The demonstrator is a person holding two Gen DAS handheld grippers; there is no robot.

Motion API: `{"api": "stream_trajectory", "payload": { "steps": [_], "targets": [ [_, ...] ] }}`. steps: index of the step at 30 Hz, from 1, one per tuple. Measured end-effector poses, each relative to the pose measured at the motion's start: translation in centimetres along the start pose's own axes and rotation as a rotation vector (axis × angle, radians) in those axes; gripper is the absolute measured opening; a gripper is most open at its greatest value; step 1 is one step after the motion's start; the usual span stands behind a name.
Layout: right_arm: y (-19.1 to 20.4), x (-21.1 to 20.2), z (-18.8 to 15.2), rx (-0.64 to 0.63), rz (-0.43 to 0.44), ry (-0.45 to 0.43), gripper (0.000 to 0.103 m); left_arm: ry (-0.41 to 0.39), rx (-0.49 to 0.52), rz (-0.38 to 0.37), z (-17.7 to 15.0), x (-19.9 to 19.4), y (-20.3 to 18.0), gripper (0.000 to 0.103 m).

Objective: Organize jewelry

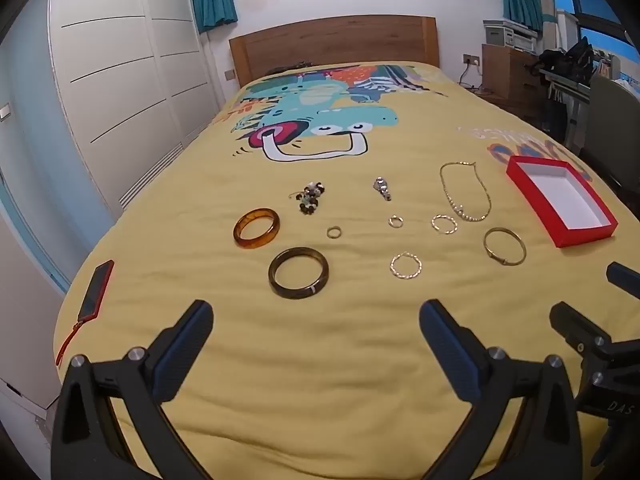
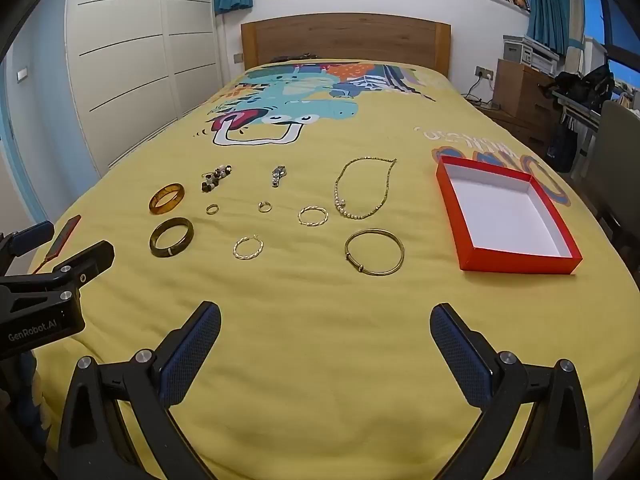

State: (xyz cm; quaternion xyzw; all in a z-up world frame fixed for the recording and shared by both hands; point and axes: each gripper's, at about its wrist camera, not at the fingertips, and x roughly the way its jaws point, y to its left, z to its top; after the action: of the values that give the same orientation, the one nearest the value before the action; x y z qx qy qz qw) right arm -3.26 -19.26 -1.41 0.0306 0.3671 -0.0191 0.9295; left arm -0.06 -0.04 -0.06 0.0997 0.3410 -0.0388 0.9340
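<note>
Jewelry lies spread on a yellow bedspread [image 2: 320,320]. A dark bangle [image 1: 298,272] [image 2: 171,237], an amber bangle [image 1: 256,227] [image 2: 167,198], a beaded piece [image 1: 309,196] [image 2: 216,176], a thin gold bangle [image 2: 374,252] [image 1: 504,246], two twisted hoops [image 2: 248,247] [image 2: 313,215], two small rings [image 2: 212,209] [image 2: 264,207], a silver piece [image 2: 278,175] and a pearl-and-gold necklace [image 2: 362,190] [image 1: 466,192]. An open red box [image 2: 504,216] [image 1: 560,200] with a white inside stands at the right, empty. My left gripper [image 1: 316,320] and right gripper [image 2: 325,322] are open and empty, above the near bedspread.
A red phone [image 1: 95,290] with a strap lies at the bed's left edge. A white wardrobe stands left, a wooden headboard [image 2: 346,38] at the back, a wooden dresser [image 2: 520,88] and a chair at the right.
</note>
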Motion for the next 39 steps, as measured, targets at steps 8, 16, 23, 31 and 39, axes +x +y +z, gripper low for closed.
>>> {"api": "stream_trajectory", "payload": {
  "steps": [8,16,23,31,39],
  "targets": [
    [-0.1,-0.2,0.1,0.0,0.002,-0.005,0.102,0.011,-0.002,-0.001,-0.4,-0.2,-0.1,0.103],
    [-0.1,0.0,0.3,0.007,-0.007,-0.015,0.102,0.065,-0.032,-0.034,-0.3,1.4,0.8,0.103],
    [-0.3,-0.1,0.1,0.019,0.005,-0.028,0.102,0.074,-0.039,-0.051,-0.6,1.8,1.1,0.103],
    [-0.1,-0.2,0.2,0.011,0.015,-0.034,0.102,0.081,-0.041,-0.035,-0.4,1.7,1.5,0.103],
    [0.0,-0.3,0.2,0.008,0.015,-0.033,0.102,0.046,-0.035,-0.014,0.3,0.6,1.6,0.103]
  ]
}}
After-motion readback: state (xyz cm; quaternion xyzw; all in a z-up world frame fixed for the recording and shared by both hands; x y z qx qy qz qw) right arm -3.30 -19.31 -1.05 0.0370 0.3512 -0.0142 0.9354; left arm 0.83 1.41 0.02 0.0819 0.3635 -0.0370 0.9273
